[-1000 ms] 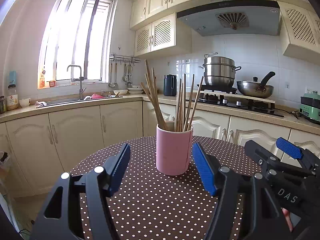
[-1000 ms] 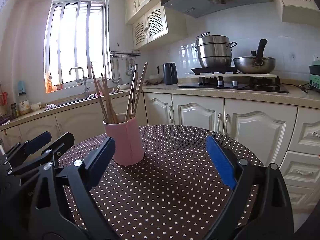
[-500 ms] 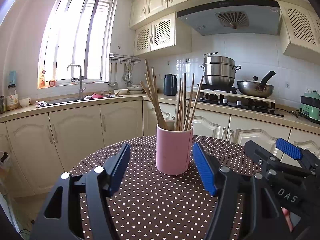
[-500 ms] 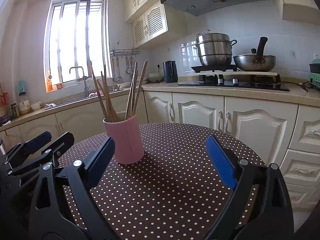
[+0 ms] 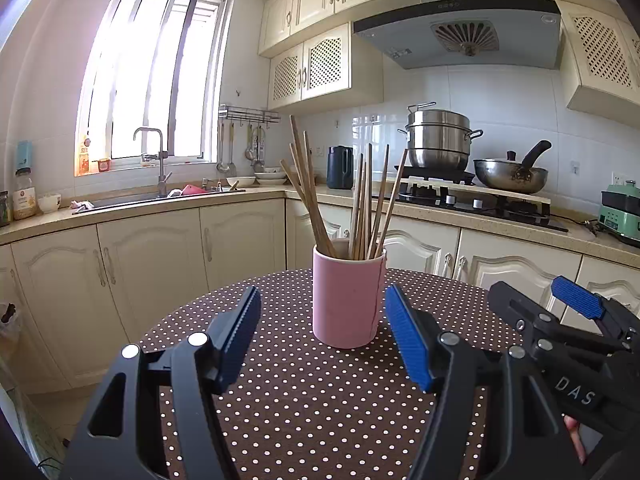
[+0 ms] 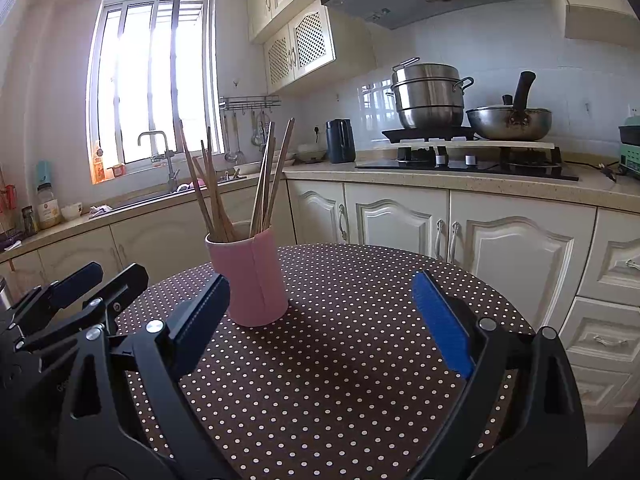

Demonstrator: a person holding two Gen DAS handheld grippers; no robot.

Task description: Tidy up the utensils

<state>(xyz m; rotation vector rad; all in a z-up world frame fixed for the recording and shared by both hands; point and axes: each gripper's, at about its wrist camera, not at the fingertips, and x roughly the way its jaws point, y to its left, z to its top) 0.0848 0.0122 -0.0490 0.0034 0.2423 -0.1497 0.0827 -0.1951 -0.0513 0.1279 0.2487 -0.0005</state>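
**Chopstick holder centred on table; both grippers empty and spread**

Landmark: the pink cylindrical utensil holder [image 5: 347, 296], upright on the round table with the brown white-dotted cloth [image 5: 304, 400].

Findings. The bundle of long wooden chopsticks [image 5: 362, 204] stands inside the holder, splayed into two loose groups, one leaning left and one leaning right, tips well above the rim. No loose utensil is visible on the cloth around the holder.

The left gripper [image 5: 324, 340] sits just in front of the holder, its blue-padded jaws spread wide and level with the holder's lower half; nothing lies between them. The right gripper [image 6: 320, 320] is to the right of the holder, jaws likewise spread and empty, its left finger just beside the holder's base in its own view; contact cannot be confirmed.

Handling assessment. The chopsticks appear light, stiff and smooth, so they are likely to slip or pivot if pinched near the tips. The best hold looks to be on the exposed shafts just above the rim, across several sticks at once. The holder seems rigid and top-heavy with its load; bracing it low on the wall would guard against tipping. Its material cannot be determined.
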